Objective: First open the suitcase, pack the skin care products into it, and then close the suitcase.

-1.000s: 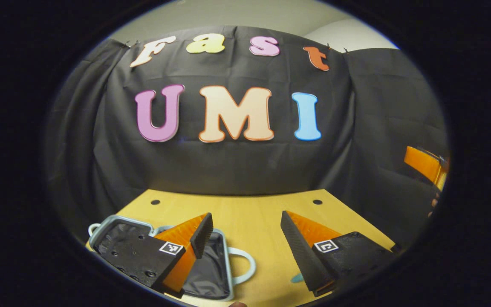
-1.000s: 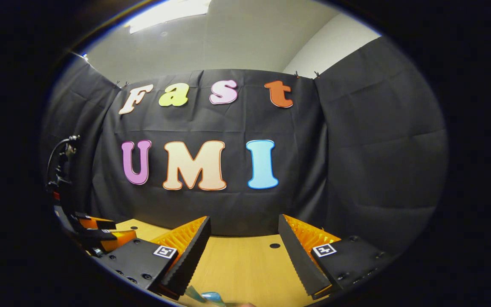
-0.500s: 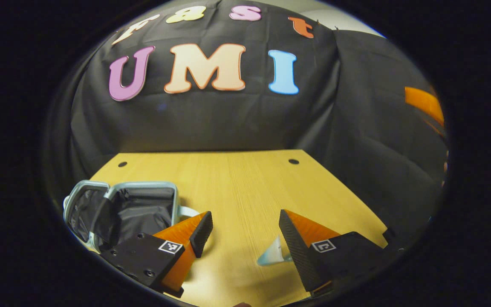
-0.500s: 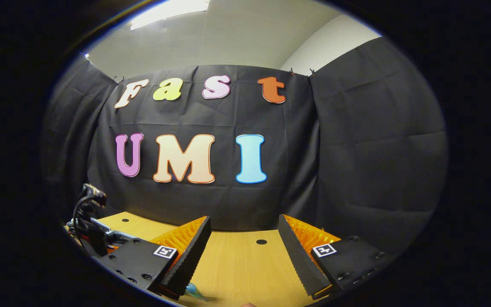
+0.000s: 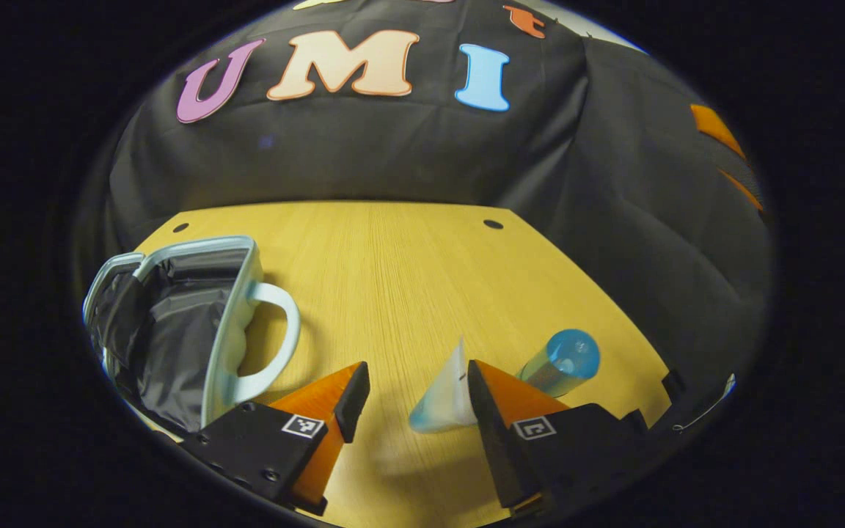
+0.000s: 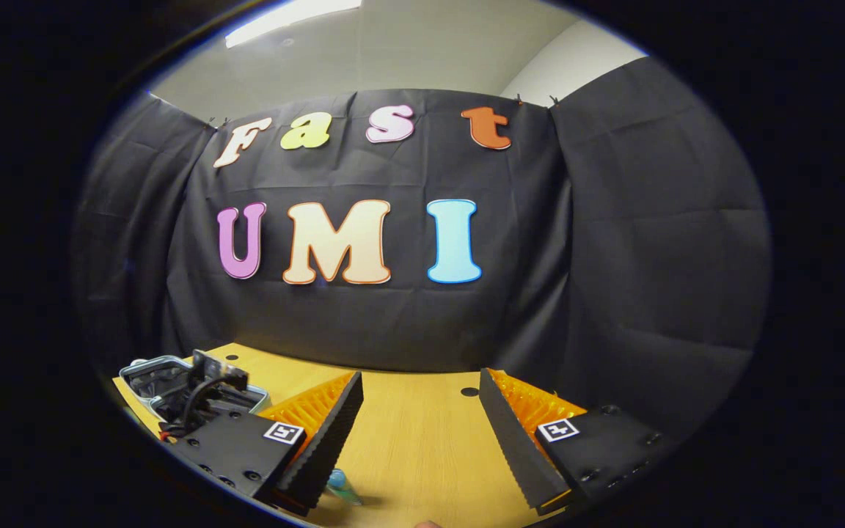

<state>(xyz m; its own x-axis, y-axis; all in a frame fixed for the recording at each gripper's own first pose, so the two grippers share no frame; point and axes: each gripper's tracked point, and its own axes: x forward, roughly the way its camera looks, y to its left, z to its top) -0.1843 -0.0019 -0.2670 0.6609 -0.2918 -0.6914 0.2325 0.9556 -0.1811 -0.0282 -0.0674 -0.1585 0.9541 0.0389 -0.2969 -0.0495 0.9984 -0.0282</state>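
— Since the suitcase (image 5: 173,323) already lies open on the table (image 5: 408,264), is the first step done?

— I'd judge so. Its pale blue shell is spread wide at the left of the left gripper view, showing a dark, crinkled fabric lining and a looped white handle on its near side. Packing hasn't begun, as far as I can see; nothing but lining shows inside, though part of the interior is hidden.

— And the skin care product?

— A tube (image 5: 443,392) lies on the light wood, well apart from the suitcase. It is soft-looking, translucent white, flattened to a wedge at its crimped end. Beyond it is a rounded blue cap (image 5: 565,358); whether that belongs to the same tube or a second one, I cannot tell.

— What about the tongs?

— The left gripper (image 5: 414,400) hangs over the tube with jaws spread, its right finger just beside the tube, gripping nothing. The right gripper (image 6: 420,425) is likewise spread and empty, ridged black pads on orange backing.

— So what's left?

— Picking up, packing, closing.
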